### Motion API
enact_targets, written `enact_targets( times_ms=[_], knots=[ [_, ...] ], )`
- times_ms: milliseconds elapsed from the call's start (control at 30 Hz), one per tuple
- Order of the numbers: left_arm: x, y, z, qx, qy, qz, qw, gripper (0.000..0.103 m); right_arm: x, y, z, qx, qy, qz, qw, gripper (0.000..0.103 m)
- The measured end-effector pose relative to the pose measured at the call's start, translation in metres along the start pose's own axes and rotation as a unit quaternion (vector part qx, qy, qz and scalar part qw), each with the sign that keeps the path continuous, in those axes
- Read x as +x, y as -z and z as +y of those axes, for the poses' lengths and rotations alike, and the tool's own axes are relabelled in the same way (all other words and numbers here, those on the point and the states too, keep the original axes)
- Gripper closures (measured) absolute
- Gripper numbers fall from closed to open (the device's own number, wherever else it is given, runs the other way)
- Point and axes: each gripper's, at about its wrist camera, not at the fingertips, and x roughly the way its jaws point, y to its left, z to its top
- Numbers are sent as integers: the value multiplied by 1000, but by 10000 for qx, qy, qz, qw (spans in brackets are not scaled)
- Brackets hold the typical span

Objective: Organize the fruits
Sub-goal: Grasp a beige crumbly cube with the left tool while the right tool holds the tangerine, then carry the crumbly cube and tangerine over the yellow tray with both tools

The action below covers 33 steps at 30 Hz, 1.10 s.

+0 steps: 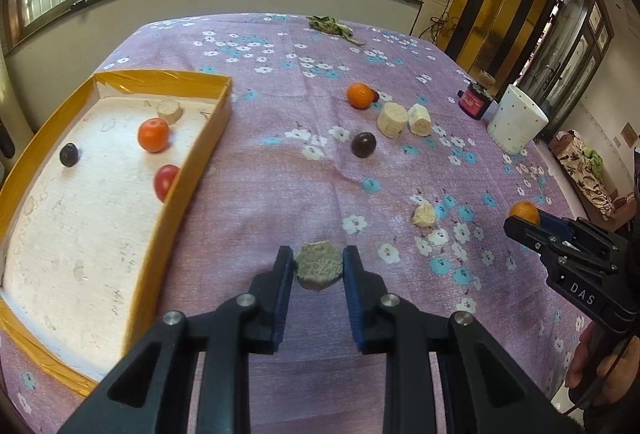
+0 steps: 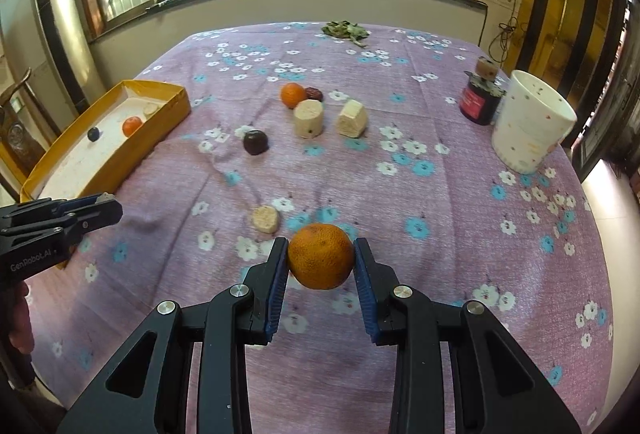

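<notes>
A pale, round, crumbly slice point(image 1: 319, 265) is clamped in the left gripper point(image 1: 319, 266) above the purple floral tablecloth point(image 1: 280, 194). A round orange tangerine point(image 2: 321, 256) is clamped in the right gripper point(image 2: 321, 258). A yellow-rimmed cardboard tray point(image 1: 200, 138) with fruit inside is seen at left.

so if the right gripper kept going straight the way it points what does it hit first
Probably the purple tablecloth, since the right gripper, shut on the orange, angles downward. The pale round piece sits just left of that line; depth is unclear.
</notes>
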Motion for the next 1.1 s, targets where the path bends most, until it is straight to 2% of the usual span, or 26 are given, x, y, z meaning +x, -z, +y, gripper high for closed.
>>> enact_targets(
  times_ms=[600, 1100],
  knots=[
    [-30, -5, 94, -533, -328, -195, 9979, 76, 25, -41, 109, -692, -536, 0, 9962, 72],
    [-30, -16, 180, -1103, -794, -239, 9904, 76, 57, -82, 194, -1306, -990, 37, 9865, 72]
  ],
)
